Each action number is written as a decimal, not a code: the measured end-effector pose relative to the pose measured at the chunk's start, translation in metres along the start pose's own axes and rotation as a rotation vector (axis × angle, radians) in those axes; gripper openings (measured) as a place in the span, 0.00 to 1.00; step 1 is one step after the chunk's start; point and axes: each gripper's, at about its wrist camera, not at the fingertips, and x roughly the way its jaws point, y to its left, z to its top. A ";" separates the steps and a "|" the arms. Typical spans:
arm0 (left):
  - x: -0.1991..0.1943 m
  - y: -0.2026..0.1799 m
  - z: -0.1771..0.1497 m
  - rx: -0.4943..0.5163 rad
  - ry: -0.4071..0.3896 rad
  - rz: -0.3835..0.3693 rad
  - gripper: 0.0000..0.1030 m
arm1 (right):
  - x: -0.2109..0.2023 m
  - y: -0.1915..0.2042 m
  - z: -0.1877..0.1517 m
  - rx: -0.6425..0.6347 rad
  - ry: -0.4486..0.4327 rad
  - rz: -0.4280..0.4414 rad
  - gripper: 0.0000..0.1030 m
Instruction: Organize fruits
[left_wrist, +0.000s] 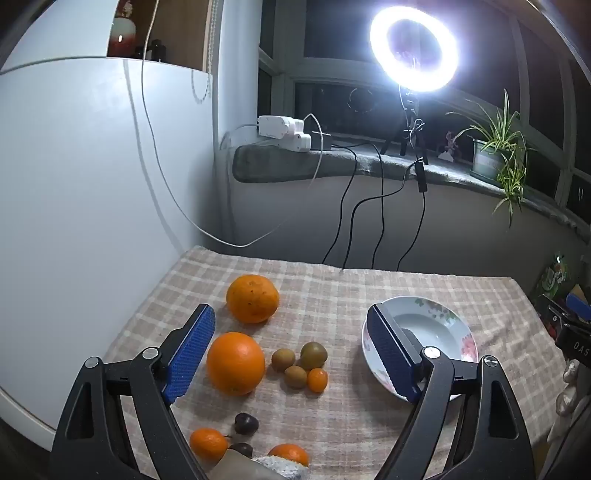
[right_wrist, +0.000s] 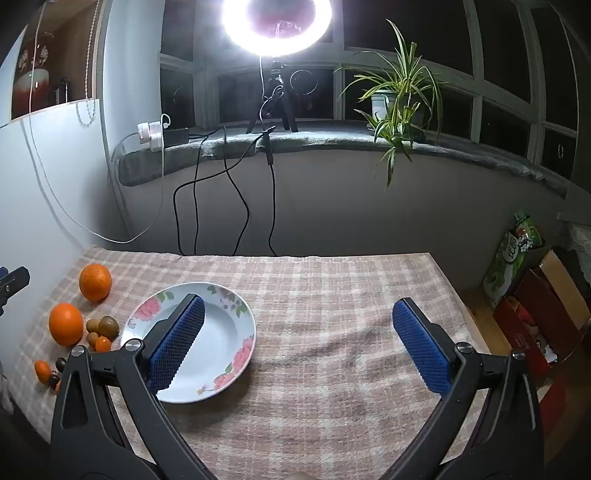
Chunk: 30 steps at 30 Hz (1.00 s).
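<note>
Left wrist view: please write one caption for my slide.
Open left gripper above oranges and small fruits, empty floral bowl beside.

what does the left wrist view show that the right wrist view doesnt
Only the left wrist view: the left gripper seen from behind, fingers wide apart over the fruit, and a third small orange fruit at the near edge.

Only the right wrist view: the right gripper, open over bare checked cloth, and boxes on the floor to the right.

Both: two large oranges, the cluster of small brownish fruits, the empty floral plate, the ring light and the potted plant.
</note>
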 end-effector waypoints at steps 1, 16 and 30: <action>0.000 0.000 0.000 -0.001 -0.001 0.001 0.82 | 0.000 0.000 0.000 -0.001 0.010 -0.004 1.00; 0.004 0.002 -0.003 -0.009 0.012 -0.001 0.82 | -0.002 0.002 -0.001 0.005 -0.001 -0.012 1.00; 0.004 0.002 -0.003 -0.014 0.009 -0.003 0.82 | -0.004 0.003 -0.001 0.003 0.005 -0.003 1.00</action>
